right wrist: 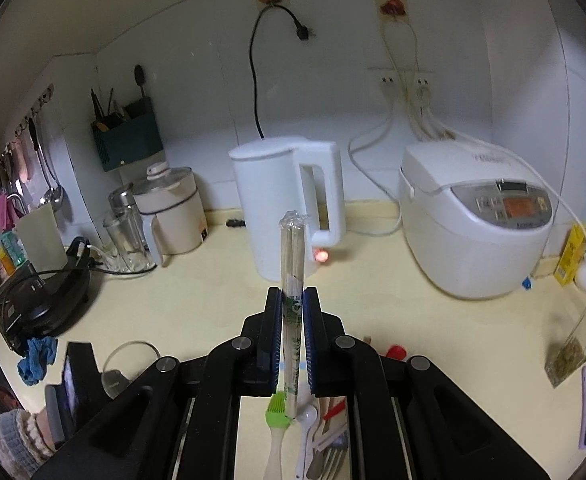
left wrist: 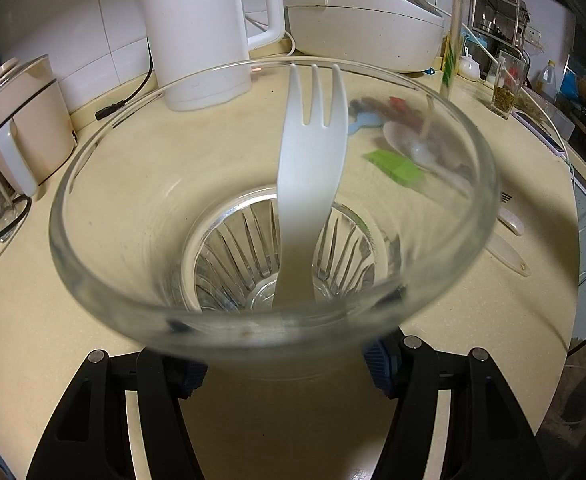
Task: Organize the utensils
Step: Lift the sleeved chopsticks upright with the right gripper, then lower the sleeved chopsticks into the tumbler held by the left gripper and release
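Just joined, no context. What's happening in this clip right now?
A person with a gripper in each hand is sorting utensils on a kitchen counter. The left gripper holds a clear glass with a white plastic fork standing in it. The right gripper is shut on a wrapped pair of chopsticks, held above the remaining utensil pile. The chopsticks are not yet in the glass.

We see a white plastic fork (left wrist: 311, 168) standing tines-up inside a clear glass (left wrist: 105, 184); wrapped chopsticks (right wrist: 291, 280) point upward above loose utensils (right wrist: 317, 440) on the tabletop (right wrist: 197, 304).
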